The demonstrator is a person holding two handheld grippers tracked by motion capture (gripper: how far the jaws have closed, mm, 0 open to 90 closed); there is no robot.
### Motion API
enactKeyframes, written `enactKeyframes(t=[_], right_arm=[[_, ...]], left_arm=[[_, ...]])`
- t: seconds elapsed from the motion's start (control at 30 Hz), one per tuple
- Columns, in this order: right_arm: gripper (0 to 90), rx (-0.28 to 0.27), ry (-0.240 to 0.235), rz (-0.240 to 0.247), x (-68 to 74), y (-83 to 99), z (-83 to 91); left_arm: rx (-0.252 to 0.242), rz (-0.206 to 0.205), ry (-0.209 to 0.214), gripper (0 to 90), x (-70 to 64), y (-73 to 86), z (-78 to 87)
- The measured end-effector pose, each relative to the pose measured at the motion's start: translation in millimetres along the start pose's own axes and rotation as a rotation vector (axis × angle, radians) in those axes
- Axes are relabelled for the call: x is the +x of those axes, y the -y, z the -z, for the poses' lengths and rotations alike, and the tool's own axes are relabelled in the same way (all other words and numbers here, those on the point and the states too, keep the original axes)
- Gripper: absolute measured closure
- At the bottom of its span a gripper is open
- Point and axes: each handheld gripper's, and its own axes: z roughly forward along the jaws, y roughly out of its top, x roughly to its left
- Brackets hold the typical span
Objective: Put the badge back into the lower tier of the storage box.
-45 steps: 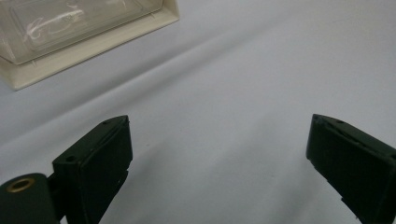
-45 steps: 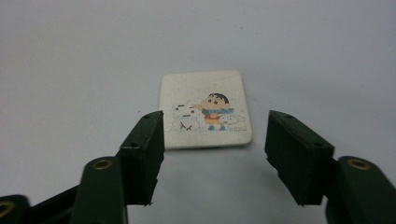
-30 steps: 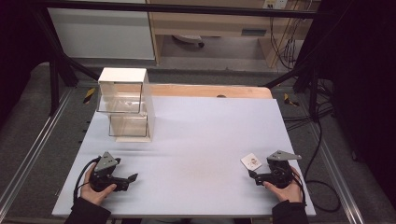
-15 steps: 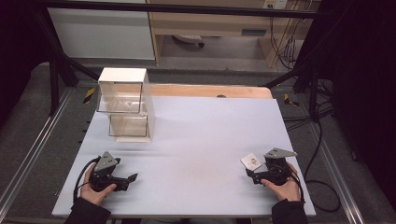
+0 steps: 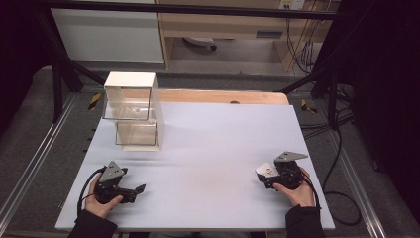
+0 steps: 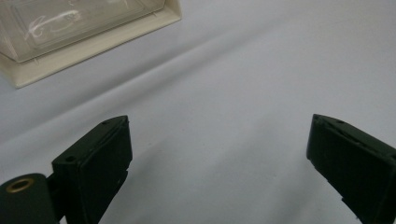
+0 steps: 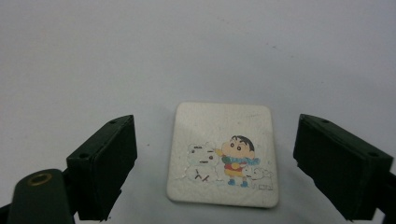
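Observation:
A small white card (image 7: 224, 154) with a cartoon boy and a snowman printed on it lies flat on the pale table (image 5: 208, 148). My right gripper (image 7: 219, 165) is open, one jaw on each side of the card and neither touching it. In the high view the card (image 5: 265, 169) sits at the table's right front, just ahead of the right gripper (image 5: 271, 178). At the left front, my left gripper (image 5: 137, 190) rests low over bare table. It is open, with nothing between its fingers (image 6: 93, 158).
A white drawer unit with two clear plastic drawers (image 5: 132, 110) stands at the back left of the table; its lower drawer (image 6: 70, 28) shows ahead of the left gripper. A wooden strip (image 5: 223, 96) runs along the far edge. Cables trail off the right side.
My right gripper has edged slightly left and forward, closing in around the card. The left gripper and the card have not moved.

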Motion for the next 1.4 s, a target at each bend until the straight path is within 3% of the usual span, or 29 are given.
enactKeyframes(t=[0.6,1.4], right_arm=[[29.6,0.037,0.017,0.012,-3.9,4.4,-6.6],[33.1,0.034,0.021,0.02,-3.9,4.9,-5.9]], left_arm=[[0.001,-0.003,0.0,6.4,-0.3,0.2,0.1],[0.0,-0.003,-0.002,6.5,-0.4,0.1,0.1]])
